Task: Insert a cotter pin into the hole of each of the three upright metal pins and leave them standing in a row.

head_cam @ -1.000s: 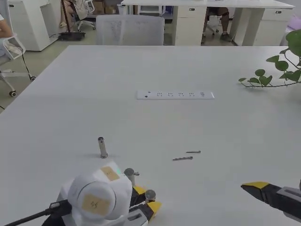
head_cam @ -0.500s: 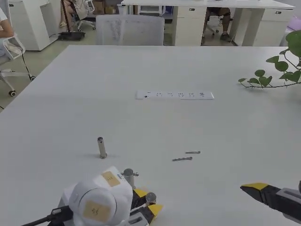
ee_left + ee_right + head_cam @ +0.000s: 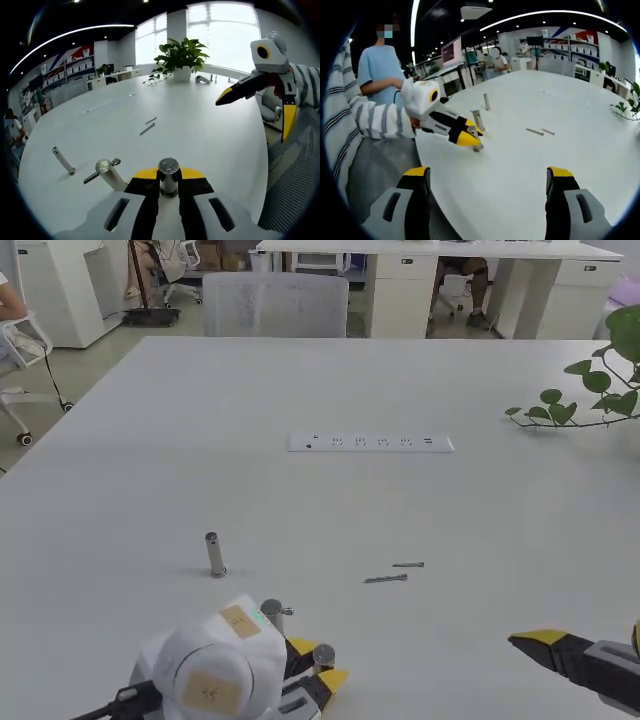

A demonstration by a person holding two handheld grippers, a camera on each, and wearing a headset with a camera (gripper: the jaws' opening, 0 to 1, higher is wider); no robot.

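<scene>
Three metal pins stand upright on the white table. The far pin stands alone and bare. The middle pin has a cotter pin through its hole, its loop sticking out to the right. My left gripper is shut on the nearest pin, with its yellow jaws either side of the shaft. Two loose cotter pins lie flat to the right. My right gripper is open with nothing between its fingers; one yellow fingertip shows at the lower right, well away from the pins.
A white power strip lies across the table's middle. A trailing green plant reaches in at the right edge. A grey chair stands behind the far edge. A person in a blue top stands beside the table.
The picture has shifted a little with the head camera. The left gripper stays shut on the nearest pin in about the same spot, and the right gripper has barely moved.
</scene>
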